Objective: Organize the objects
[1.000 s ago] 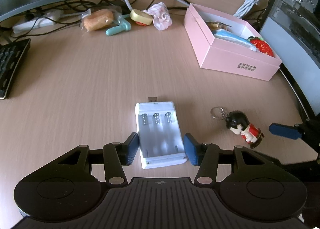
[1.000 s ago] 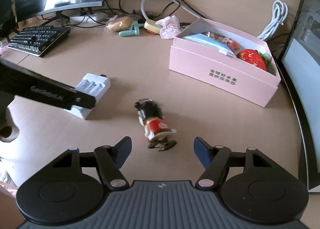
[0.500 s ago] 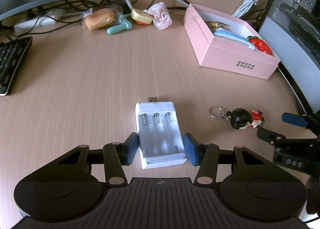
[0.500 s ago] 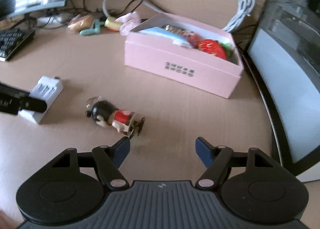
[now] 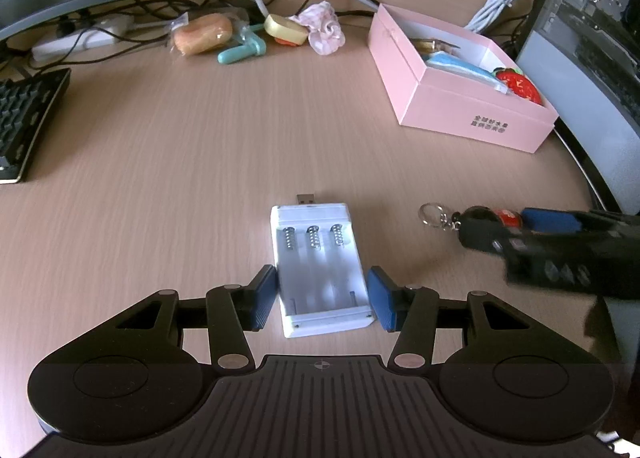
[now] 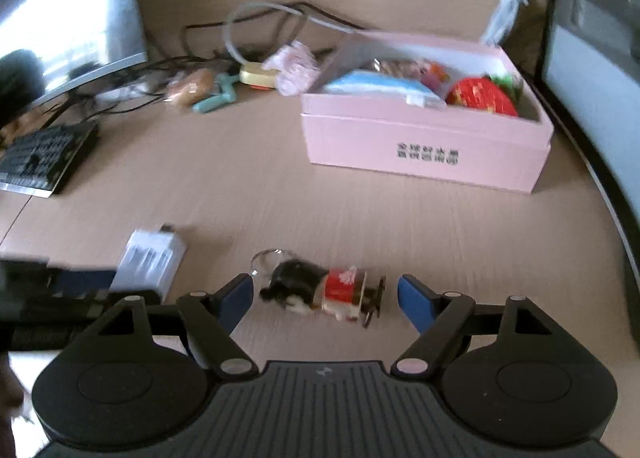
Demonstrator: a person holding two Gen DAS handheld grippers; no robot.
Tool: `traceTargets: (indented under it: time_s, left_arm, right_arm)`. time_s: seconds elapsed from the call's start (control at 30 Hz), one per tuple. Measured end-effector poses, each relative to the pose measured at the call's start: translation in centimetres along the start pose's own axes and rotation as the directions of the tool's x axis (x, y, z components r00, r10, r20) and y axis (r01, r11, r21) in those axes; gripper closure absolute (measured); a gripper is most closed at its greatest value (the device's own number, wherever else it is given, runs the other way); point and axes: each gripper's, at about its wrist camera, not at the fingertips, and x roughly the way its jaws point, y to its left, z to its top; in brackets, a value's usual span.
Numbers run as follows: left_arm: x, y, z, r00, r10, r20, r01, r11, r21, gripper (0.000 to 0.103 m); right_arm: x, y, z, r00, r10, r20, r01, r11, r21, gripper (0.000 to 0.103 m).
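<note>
1. Wooden desk (image 5: 168,146), carrying everything.
2. Pink box (image 5: 468,114), lid off, far right of the charger; strawberry (image 5: 520,84) and blue packet (image 5: 460,66) inside.
3. Left gripper (image 5: 323,296), pads touching both sides of the white charger (image 5: 320,270), closed on it.
4. Right gripper (image 6: 325,298), just right of the charger, jaws just opened wider, not touching the doll.
5. Doll keychain (image 6: 320,290), lying on its side between those jaws, ring toward the charger.
</note>
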Motion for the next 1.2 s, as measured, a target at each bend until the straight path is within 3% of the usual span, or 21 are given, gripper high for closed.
traceTargets:
  time_s: [0.03, 0.1, 0.4, 0.6, 0.63, 0.67, 0.73, 0.83, 0.93, 1.07, 1.13, 1.2]
  left_arm:
    - [-0.1, 0.1, -0.1, 1.000, -0.001, 0.000, 0.001, 1.000, 0.000, 0.048]
    - [-0.1, 0.2, 0.0, 1.000, -0.004, -0.002, 0.004, 1.000, -0.003, 0.048]
    - [-0.1, 0.5, 0.2, 1.000, -0.021, -0.013, 0.021, 1.000, 0.016, 0.049]
    - [-0.8, 0.9, 2.1, 0.995, -0.090, -0.038, 0.090, 0.996, 0.010, 0.050]
    - [-1.5, 0.7, 3.3, 0.992, -0.123, -0.026, 0.123, 0.992, 0.001, 0.081]
    - [-2.3, 0.3, 4.5, 0.988, -0.154, -0.006, 0.154, 0.988, 0.003, 0.095]
    - [-4.1, -1.2, 7.8, 0.971, -0.232, 0.062, 0.232, 0.973, 0.017, 0.095]
    - [-5.3, -4.6, 12.7, 0.954, -0.255, 0.159, 0.242, 0.965, 0.099, 0.095]
    - [-5.4, -6.2, 15.3, 0.941, -0.272, 0.200, 0.251, 0.960, 0.122, 0.095]
    - [-3.6, -6.9, 14.1, 0.940, -0.315, 0.133, 0.286, 0.937, 0.198, 0.090]
    - [-2.2, -6.7, 12.1, 0.951, -0.305, 0.061, 0.283, 0.931, 0.231, 0.089]
    - [-1.6, -6.0, 9.9, 0.968, -0.246, 0.042, 0.227, 0.938, 0.264, 0.088]
  right_arm:
    - [0.3, -0.1, 0.1, 1.000, -0.008, -0.008, 0.008, 1.000, 0.019, 0.023]
    - [0.6, -0.2, 0.1, 1.000, -0.015, -0.017, 0.016, 0.999, 0.031, 0.036]
    - [-5.1, -1.9, -0.3, 0.997, -0.021, 0.077, 0.022, 1.000, -0.014, 0.038]
    - [-9.7, -4.6, 0.4, 0.981, -0.055, 0.188, 0.052, 0.998, 0.024, 0.038]
    - [-10.2, -4.9, 0.3, 0.978, -0.064, 0.199, 0.058, 0.998, 0.035, 0.038]
    - [-10.7, -5.3, 0.2, 0.975, -0.072, 0.208, 0.064, 0.997, 0.044, 0.038]
    - [-11.6, -6.1, -0.3, 0.972, -0.085, 0.220, 0.074, 0.996, 0.059, 0.038]
    - [-12.1, -7.0, -1.1, 0.969, -0.103, 0.225, 0.089, 0.994, 0.069, 0.038]
    - [-12.1, -7.7, -1.7, 0.970, -0.110, 0.215, 0.094, 0.992, 0.083, 0.038]
    - [-11.6, -8.0, -2.9, 0.977, -0.092, 0.195, 0.081, 0.995, 0.062, 0.038]
    - [-10.6, -8.2, -3.1, 0.982, -0.084, 0.171, 0.076, 0.996, 0.053, 0.037]
    - [-8.9, -8.1, -3.1, 0.987, -0.079, 0.144, 0.073, 0.996, 0.042, 0.037]
